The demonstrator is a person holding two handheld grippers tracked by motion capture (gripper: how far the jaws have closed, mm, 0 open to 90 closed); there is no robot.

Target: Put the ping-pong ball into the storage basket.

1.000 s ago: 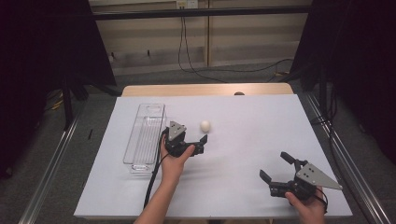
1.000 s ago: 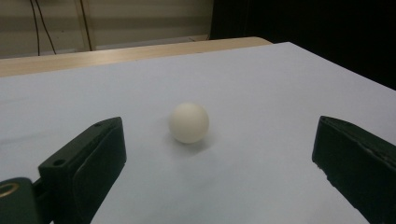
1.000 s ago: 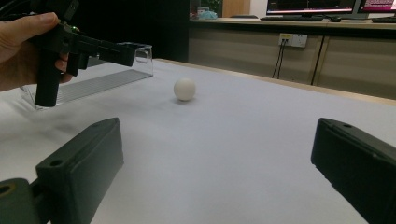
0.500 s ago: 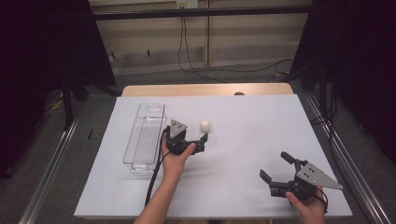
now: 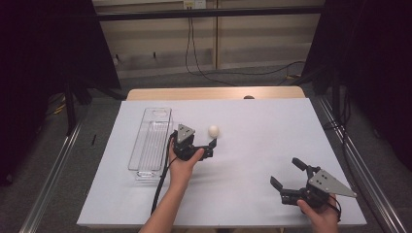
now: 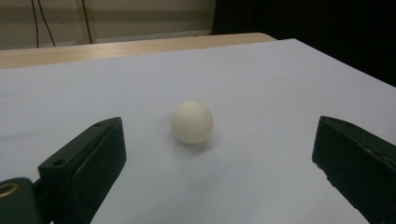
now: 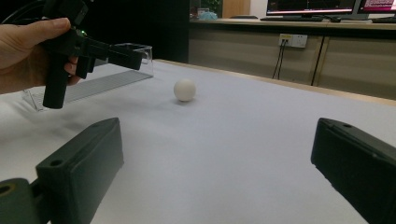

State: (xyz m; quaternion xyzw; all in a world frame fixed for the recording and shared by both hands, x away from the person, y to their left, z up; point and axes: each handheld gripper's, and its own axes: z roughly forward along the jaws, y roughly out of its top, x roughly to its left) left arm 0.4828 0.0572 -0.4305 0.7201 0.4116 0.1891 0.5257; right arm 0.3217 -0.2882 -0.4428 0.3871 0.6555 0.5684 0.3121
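Clear tray (image 5: 150, 141) on white table (image 5: 262, 126)

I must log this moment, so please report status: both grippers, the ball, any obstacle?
Left gripper open, ball ahead between jaws, untouched. Right gripper open, idle, apart. Clear tray beside left hand, not blocking.

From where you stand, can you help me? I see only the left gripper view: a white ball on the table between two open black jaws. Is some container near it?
Observer: Yes. In the high view a clear plastic tray lies to the left of the left gripper, on the far side from the ball.
Operator: Where is the other gripper?
Observer: The right gripper is near the front right corner of the table, well apart from the ball, jaws open.
Operator: Does my gripper touch the ball?
Observer: No. The right gripper view shows the left gripper raised above the table, short of the ball.
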